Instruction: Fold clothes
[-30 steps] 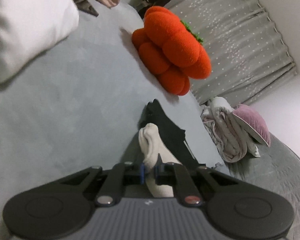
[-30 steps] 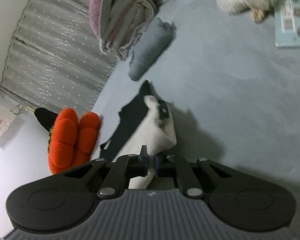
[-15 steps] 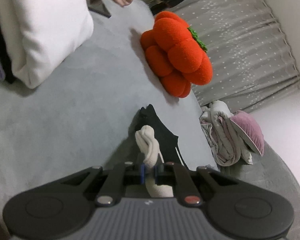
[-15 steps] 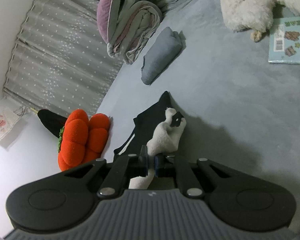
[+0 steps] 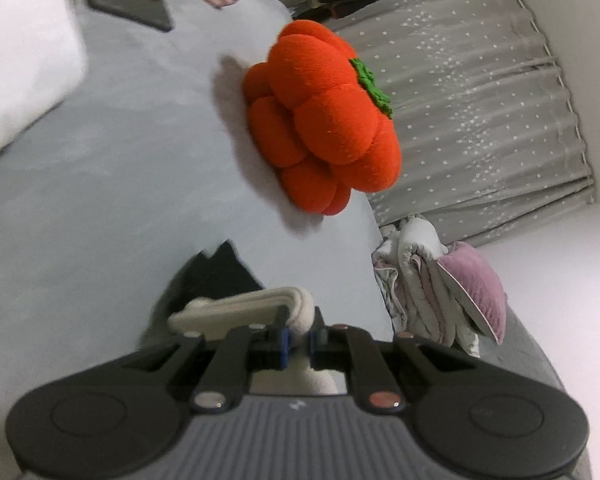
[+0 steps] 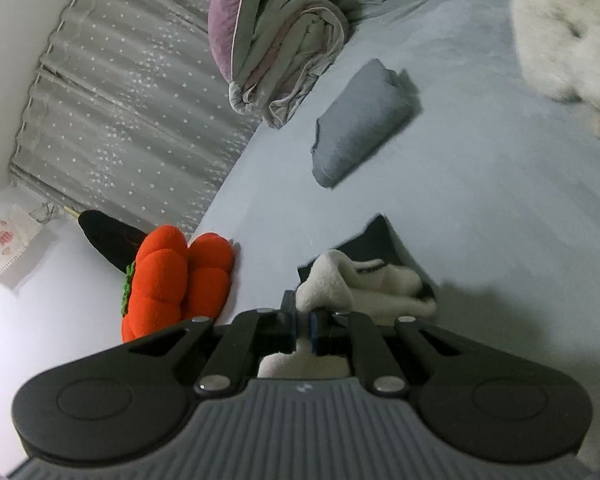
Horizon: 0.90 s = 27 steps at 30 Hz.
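A garment with cream fleece lining and a black outer side hangs above the light grey bed. My left gripper is shut on a fold of the cream fleece. In the right wrist view the same garment shows cream with black edges, and my right gripper is shut on another bunch of its fleece. Both grips hold the cloth lifted off the bed; the part below the fingers is hidden by the gripper bodies.
An orange pumpkin cushion lies at the bed's far edge before a grey starred curtain. A bundled quilt with a purple pillow and a folded grey-blue cloth lie on the bed. A white pillow and fluffy white plush sit nearby.
Both grippers have risen with the garment. Its fleece now hangs bunched and stretched sideways instead of draping forward, and less black cloth rests on the bed.
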Available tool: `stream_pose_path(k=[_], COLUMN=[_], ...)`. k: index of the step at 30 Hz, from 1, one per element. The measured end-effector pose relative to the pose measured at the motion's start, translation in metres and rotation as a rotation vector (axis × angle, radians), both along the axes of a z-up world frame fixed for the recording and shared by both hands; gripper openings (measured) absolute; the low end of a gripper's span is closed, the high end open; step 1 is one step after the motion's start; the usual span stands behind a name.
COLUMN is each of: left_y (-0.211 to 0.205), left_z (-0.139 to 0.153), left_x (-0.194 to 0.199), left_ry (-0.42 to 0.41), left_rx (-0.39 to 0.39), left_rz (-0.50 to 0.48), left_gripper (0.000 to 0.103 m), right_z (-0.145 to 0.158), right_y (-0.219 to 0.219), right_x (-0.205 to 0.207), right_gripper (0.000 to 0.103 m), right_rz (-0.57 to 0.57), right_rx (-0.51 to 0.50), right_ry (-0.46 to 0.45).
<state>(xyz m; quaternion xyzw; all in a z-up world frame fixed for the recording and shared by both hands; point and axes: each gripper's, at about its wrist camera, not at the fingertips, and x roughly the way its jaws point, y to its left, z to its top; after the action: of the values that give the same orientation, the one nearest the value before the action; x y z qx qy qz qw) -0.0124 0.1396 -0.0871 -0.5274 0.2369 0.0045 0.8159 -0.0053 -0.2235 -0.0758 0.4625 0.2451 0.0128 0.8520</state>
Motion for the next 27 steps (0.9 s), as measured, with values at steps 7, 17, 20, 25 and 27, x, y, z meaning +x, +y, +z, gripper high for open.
stream_pose_path(k=[7,17,20,25,27], left_y=[-0.006,-0.027,-0.029,-0.023,-0.024], left_z=[-0.012,-0.056,-0.058,-0.046,-0.040], left_x=[0.064,0.131,0.130,0.122,0.121], left_ry=[0.025,-0.036,-0.076,-0.124,-0.140], left_rx=[0.099,0.335,0.407,0.509,0.543], left_rz=[0.001,-0.080,-0.105,-0.098,-0.108], left_gripper=[0.009,0.012,0.041,0.054,0.054], right_z=[-0.008,-0.055,-0.066,-0.058,-0.050], right_y=[-0.007,-0.014,-0.022,-0.033,-0.035], right_x=[0.062,0.130,0.133,0.117,0.109], right_gripper=[0.008,0.017,0.020,0.053,0.053], right_rz=[0.024,0.122,0.143,0.141,0.119], right_rx=[-0.020,-0.091,-0.098,-0.151,-0.201], right_ry=[0.000,-0.021,-0.014,-0.087,-0.108])
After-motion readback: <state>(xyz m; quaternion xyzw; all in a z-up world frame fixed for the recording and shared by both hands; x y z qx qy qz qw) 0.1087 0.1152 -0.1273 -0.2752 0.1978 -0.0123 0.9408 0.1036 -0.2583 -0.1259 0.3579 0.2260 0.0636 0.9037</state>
